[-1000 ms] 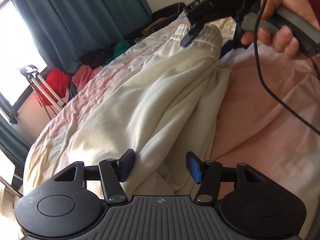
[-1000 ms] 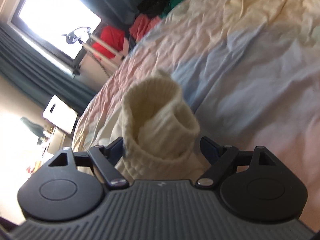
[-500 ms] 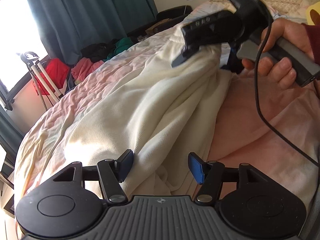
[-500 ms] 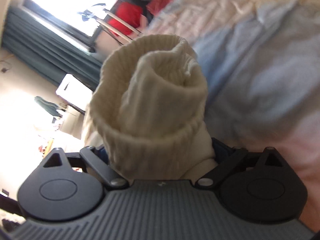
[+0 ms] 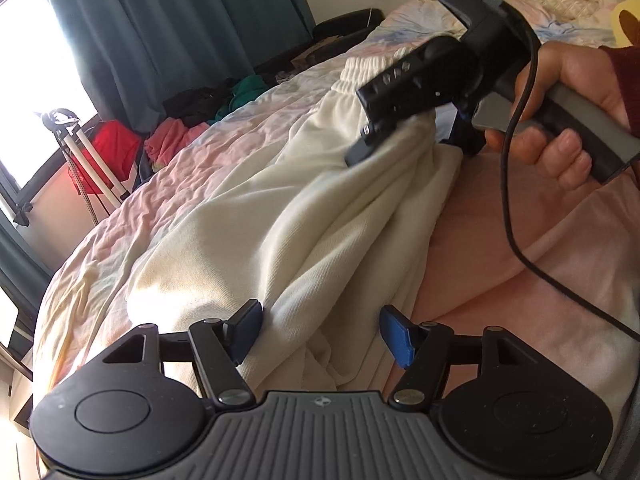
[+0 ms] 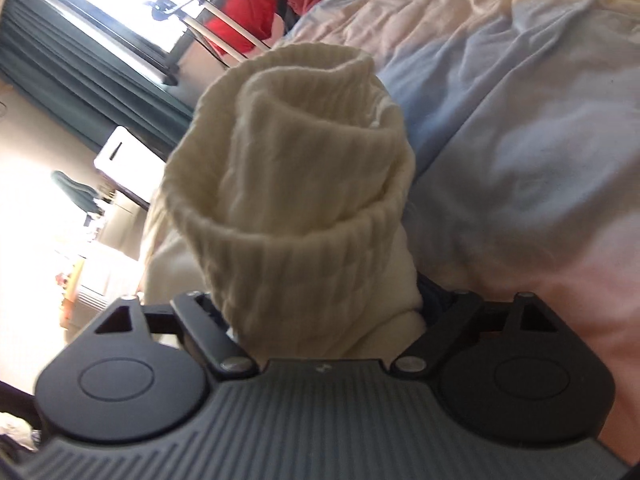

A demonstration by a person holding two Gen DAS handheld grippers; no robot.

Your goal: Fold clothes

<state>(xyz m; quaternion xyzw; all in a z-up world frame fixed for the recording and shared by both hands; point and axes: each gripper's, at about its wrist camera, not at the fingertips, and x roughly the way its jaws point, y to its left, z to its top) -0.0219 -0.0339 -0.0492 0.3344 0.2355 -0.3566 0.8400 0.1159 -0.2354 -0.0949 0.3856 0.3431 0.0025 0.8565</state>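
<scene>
Ribbed cuff (image 6: 296,184) totally hid the right gripper (image 6: 320,316) pads, and the pants' (image 5: 280,232) lower end was cut off.

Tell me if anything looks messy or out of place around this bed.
Yes. Loose clothes in red, pink, green and black sit heaped beyond the bed's far edge, unfolded. The cream garment lies bunched, its ribbed cuff pinched in the right gripper.
</scene>
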